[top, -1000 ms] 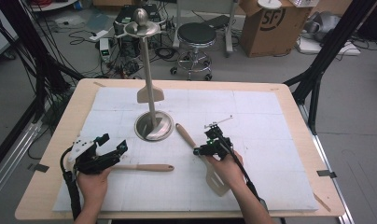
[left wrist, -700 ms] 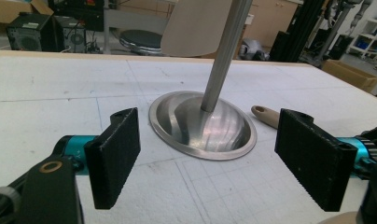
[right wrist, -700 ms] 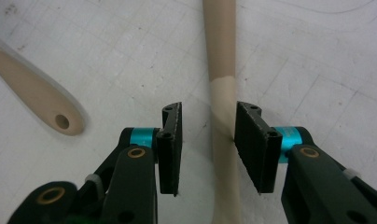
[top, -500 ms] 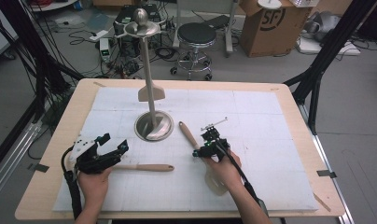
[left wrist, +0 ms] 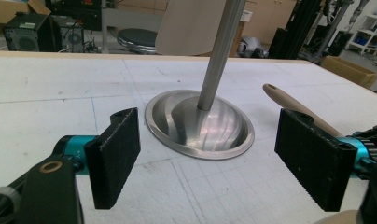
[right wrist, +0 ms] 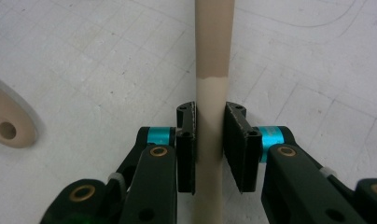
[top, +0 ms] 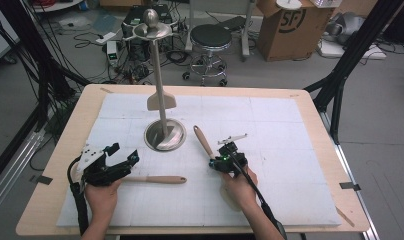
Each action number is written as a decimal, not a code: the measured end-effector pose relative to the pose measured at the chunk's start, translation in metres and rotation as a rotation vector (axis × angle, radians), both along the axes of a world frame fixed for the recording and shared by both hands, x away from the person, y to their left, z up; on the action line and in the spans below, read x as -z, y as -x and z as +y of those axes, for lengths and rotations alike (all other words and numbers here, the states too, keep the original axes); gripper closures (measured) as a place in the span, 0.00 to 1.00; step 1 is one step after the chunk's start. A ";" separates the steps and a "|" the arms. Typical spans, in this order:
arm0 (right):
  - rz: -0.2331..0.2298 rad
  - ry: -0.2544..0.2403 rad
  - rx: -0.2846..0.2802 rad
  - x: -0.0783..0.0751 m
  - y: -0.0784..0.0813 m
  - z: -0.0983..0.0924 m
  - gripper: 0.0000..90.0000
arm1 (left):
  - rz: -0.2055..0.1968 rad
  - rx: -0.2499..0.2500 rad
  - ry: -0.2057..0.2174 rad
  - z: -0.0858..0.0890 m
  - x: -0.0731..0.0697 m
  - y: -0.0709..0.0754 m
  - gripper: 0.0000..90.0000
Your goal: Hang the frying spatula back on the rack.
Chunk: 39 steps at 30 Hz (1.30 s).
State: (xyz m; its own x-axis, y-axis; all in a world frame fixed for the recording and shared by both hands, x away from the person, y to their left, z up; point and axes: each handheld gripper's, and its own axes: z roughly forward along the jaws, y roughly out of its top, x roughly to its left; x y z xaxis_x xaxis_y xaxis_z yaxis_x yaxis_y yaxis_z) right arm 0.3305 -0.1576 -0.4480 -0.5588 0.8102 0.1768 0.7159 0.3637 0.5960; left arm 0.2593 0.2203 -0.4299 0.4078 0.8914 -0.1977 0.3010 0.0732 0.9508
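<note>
We start at the left: left gripper sits low over the white mat, jaws spread wide, nothing between the pads. In the left gripper view we look through that gap at the steel stand base with its pole going up. Just beside the left gripper a wooden-handled utensil lies flat on the mat, untouched.

Centre: we see the stand upright, a beige spatula hanging on its pole.

Right: right gripper has just been closing its jaws, narrow now, around the handle of a second beige utensil that angles up toward the stand base. In the right gripper view the handle runs straight between both pads, left pad pressed on it, right pad touching or just off, hard to tell. Another spatula end with a hole lies at that view's left edge.
</note>
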 end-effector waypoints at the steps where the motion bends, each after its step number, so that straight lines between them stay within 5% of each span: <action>1: -0.008 0.006 0.000 0.000 0.001 0.001 0.83 | -0.001 0.000 0.001 0.000 0.000 0.000 0.25; 15: -0.083 -0.022 -0.004 0.007 0.007 -0.002 0.84 | -0.001 -0.001 0.001 0.000 0.000 0.000 0.25; 20: -0.168 -0.008 -0.025 0.008 0.015 -0.001 0.85 | -0.002 -0.004 0.010 0.001 0.000 0.000 0.25; 23: -0.173 -0.038 -0.048 0.008 0.016 -0.003 0.85 | 0.004 -0.003 0.007 0.003 0.001 0.000 0.25; 32: -0.326 -0.182 -0.111 -0.007 0.029 -0.004 0.86 | 0.001 -0.008 0.008 0.003 0.000 0.001 0.26; 39: -0.400 -0.232 -0.126 -0.014 0.033 -0.001 0.87 | 0.003 -0.011 0.014 0.004 0.001 0.000 0.26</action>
State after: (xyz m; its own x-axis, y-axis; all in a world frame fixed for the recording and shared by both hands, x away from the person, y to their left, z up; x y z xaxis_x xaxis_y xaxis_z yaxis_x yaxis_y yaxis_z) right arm 0.2976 -0.1582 -0.4341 -0.7115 0.6961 0.0961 0.3725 0.2576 0.8916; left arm 0.2589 0.2247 -0.4310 0.3978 0.8928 -0.2114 0.3027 0.0897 0.9488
